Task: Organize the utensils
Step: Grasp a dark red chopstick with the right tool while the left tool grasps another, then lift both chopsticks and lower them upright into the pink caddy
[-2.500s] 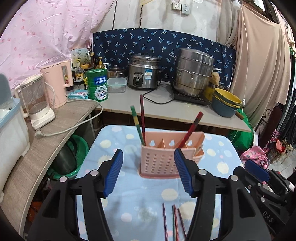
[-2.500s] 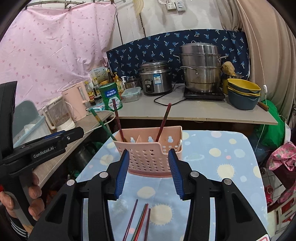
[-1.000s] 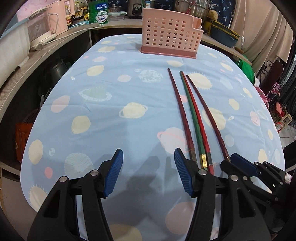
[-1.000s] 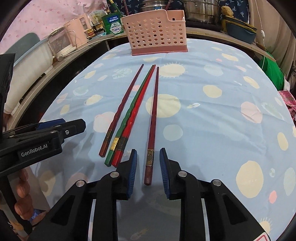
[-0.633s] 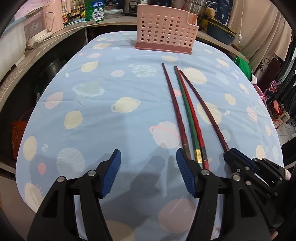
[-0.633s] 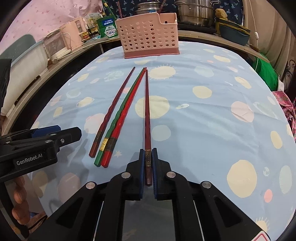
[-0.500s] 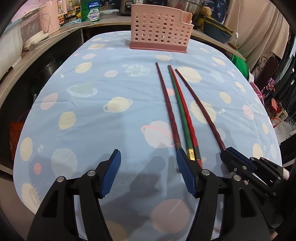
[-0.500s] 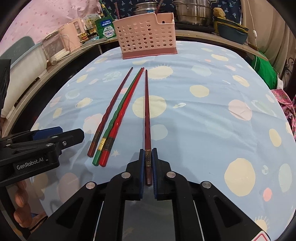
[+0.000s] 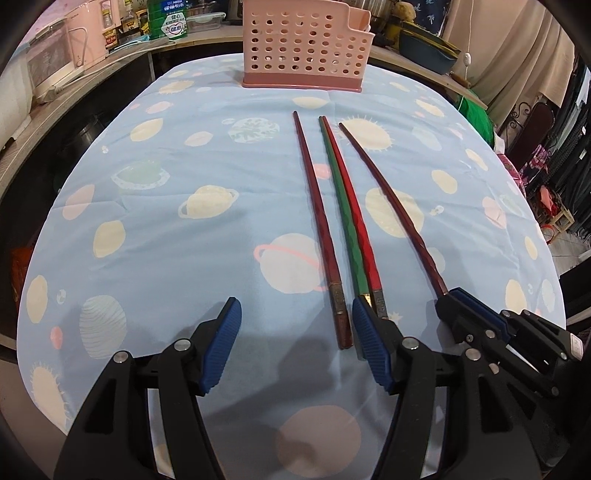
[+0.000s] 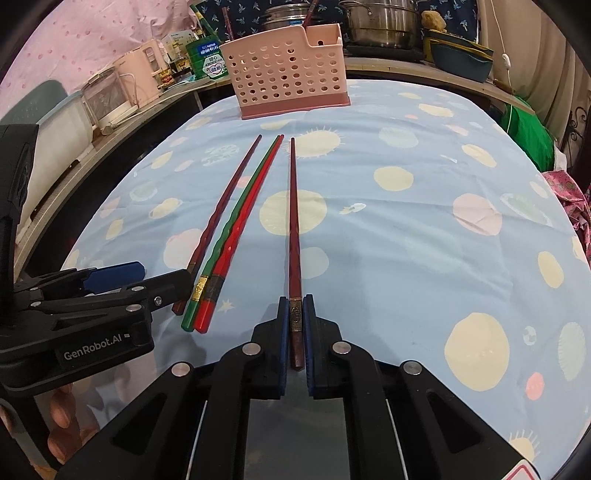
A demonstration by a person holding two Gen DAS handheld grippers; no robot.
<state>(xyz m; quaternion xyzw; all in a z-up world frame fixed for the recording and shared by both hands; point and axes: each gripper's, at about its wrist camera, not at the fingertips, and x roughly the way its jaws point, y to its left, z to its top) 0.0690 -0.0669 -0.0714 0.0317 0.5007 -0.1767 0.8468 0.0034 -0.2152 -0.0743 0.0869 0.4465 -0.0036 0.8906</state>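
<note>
Moved: my right gripper (image 10: 295,332) has clamped the dark red chopstick's (image 10: 294,221) butt near the tabletop's (image 10: 424,229) front edge | left gripper (image 9: 295,347) spread, empty, beside the brown chopstick (image 9: 317,221) | risk: end-only pinch, tip droops, misses pink utensil basket (image 10: 288,70) at the far edge.

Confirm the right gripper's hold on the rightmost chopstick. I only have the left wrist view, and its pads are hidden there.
Observer: The right wrist view shows the right gripper shut on the dark red chopstick, with a pad pressed on each side of its metal band.
Operator: Report what's inside the pink utensil basket. Its top is cut off in my view.
Observer: The pink utensil basket already has chopsticks standing up out of it.
</note>
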